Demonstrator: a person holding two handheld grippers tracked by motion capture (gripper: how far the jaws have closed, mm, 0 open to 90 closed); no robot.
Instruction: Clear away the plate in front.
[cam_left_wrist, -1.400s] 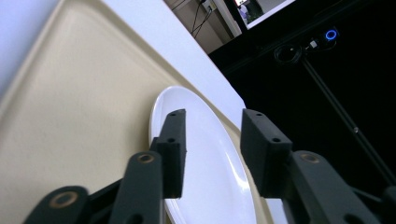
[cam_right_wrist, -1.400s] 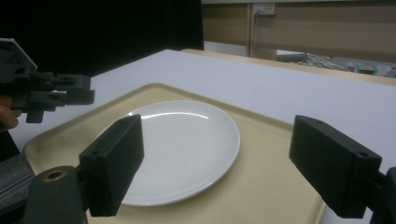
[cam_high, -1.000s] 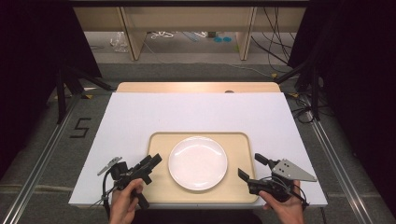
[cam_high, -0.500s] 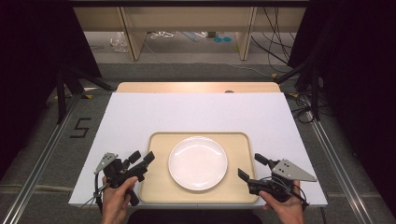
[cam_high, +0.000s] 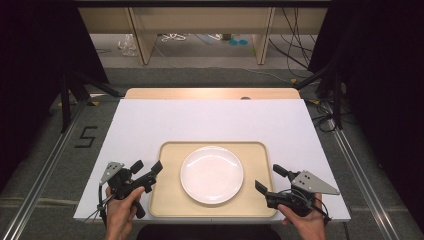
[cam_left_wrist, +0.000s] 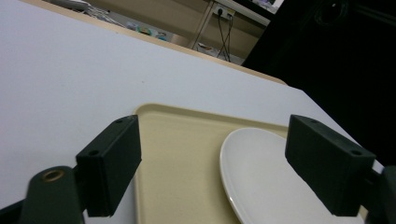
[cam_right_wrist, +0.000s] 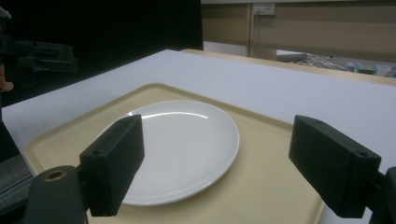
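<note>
Table: a white sheet (cam_high: 210, 125) covers the table top, with a strip of pale wood (cam_high: 210, 93) showing along its far edge.
Tray: a beige tray (cam_high: 170, 155) with rounded corners lies on the white sheet near the person's edge, midway between the two grippers.
Plate: a round white plate (cam_high: 212, 174) sits flat in the middle of the tray, nothing on it; tray rim shows all round it.
Left gripper: the left gripper (cam_high: 146, 170) is held just off the tray's left rim, over the white sheet, pointing toward the tray. Its jaws have just been opening and now stand wide apart with nothing between them; in the left gripper view the tray edge and the plate lie beyond the gap.
Right gripper: the right gripper (cam_high: 268, 179) is held at the tray's near right corner, jaws spread wide, gripping nothing; in the right gripper view the plate lies ahead of the jaws, untouched.
Hands: one hand (cam_high: 120, 212) grips each tool from the bottom edge.
</note>
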